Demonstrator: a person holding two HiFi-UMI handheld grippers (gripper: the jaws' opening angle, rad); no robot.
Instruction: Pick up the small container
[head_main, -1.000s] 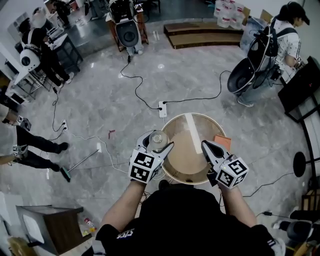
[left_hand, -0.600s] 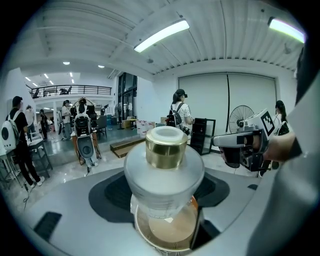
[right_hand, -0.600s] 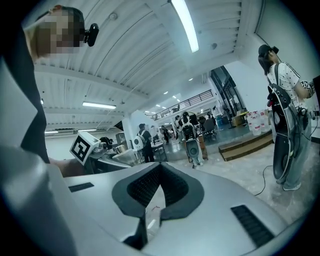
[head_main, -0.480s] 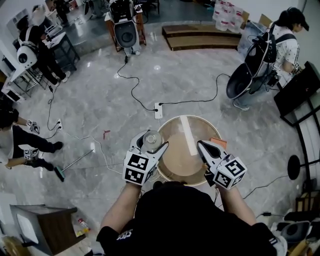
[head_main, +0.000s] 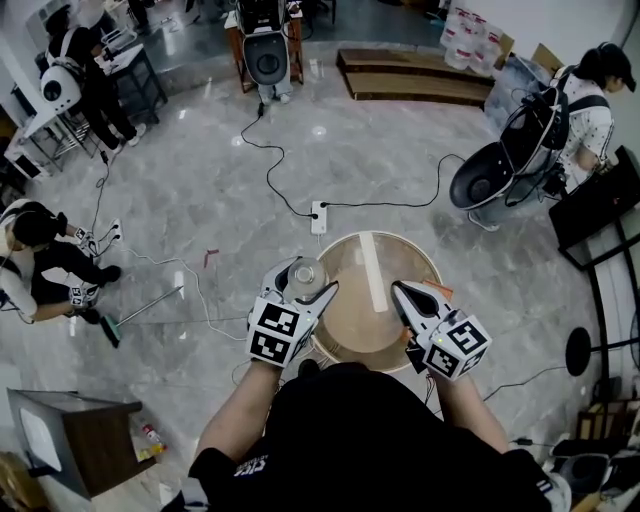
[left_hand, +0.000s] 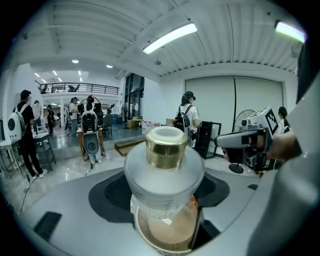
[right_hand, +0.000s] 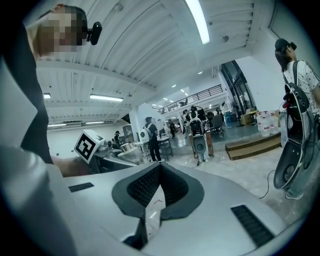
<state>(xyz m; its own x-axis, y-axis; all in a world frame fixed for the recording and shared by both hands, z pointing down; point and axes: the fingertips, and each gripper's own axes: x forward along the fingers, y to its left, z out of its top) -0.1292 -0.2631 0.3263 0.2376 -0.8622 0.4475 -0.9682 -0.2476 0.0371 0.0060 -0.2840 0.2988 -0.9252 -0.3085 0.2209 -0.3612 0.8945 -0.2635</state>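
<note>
Left claw (head_main: 308, 284), in the head view, is pinching the small container (head_main: 305, 272), a pale frosted jar, and holds it clear of the round wooden table (head_main: 352, 335), above that table's left edge. Across the table, the right claw (head_main: 408, 298) hangs over the right rim with its jaws pressed together. A pale strip runs across the tabletop, and an orange object (head_main: 443, 290) peeks out at the far right edge beside the right claw. White tubs (head_main: 468, 28) are stacked by the far wall; what they hold cannot be made out.

From the left gripper view, the jar sits upright between the two grey jaws, both pads tight on its frosted body. A gold cap (left_hand: 165, 148) closes the top. The glass is too cloudy to show what is inside. Below the jar, the table's tan top shows through the gap.

From the right gripper view, the dark pads meet along a thin seam with nothing caught between them. The left claw's marker cube (right_hand: 89, 145) shows off to the left.
</note>
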